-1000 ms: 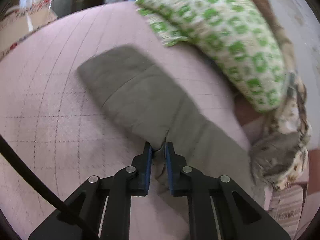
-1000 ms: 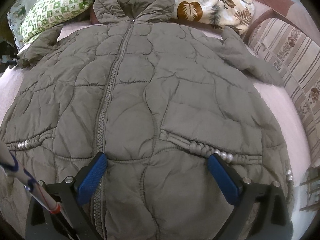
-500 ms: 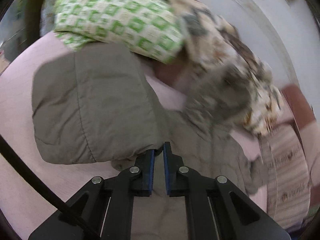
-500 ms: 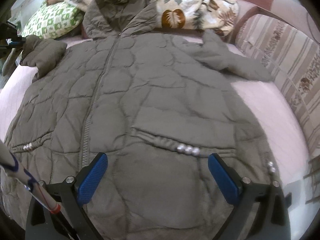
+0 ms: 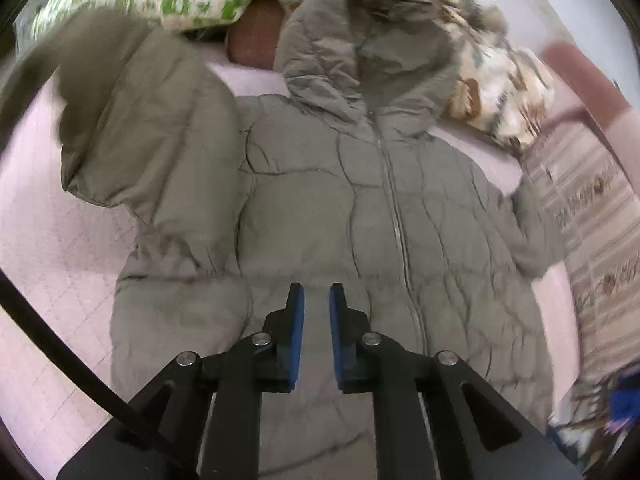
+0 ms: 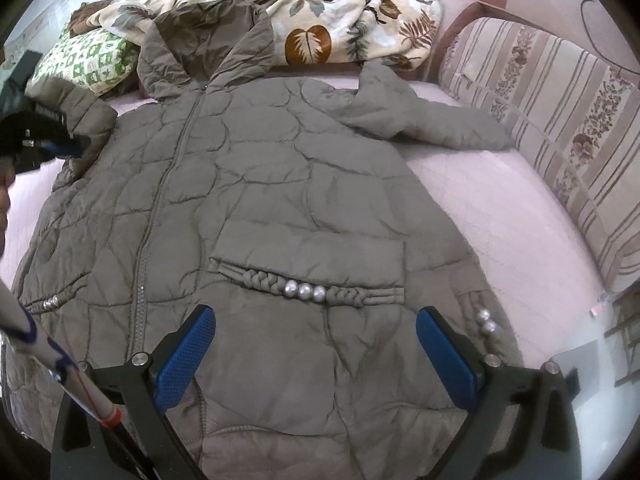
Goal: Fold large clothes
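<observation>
A large olive quilted hooded coat [image 6: 280, 200] lies front up on the pink bed, zipper closed, hood toward the pillows. Its left sleeve [image 5: 152, 140] is folded in over the coat's left side; its right sleeve [image 6: 420, 120] lies spread out toward the sofa back. My left gripper [image 5: 317, 300] hovers over the coat's left chest, jaws slightly apart with nothing between them. It also shows in the right wrist view [image 6: 44, 140], at the folded sleeve. My right gripper [image 6: 316, 340] is wide open above the coat's lower front, below the beaded pocket trim [image 6: 304, 290].
A green-patterned pillow [image 6: 84, 64] and a leaf-print blanket [image 6: 320, 28] lie behind the hood. A striped sofa back [image 6: 560, 128] runs along the right. Pink bed sheet [image 6: 500, 220] shows right of the coat.
My left gripper carried the left sleeve in over the coat and let it go; the jaws now stand slightly apart. The right gripper stayed open and drifted a little.
</observation>
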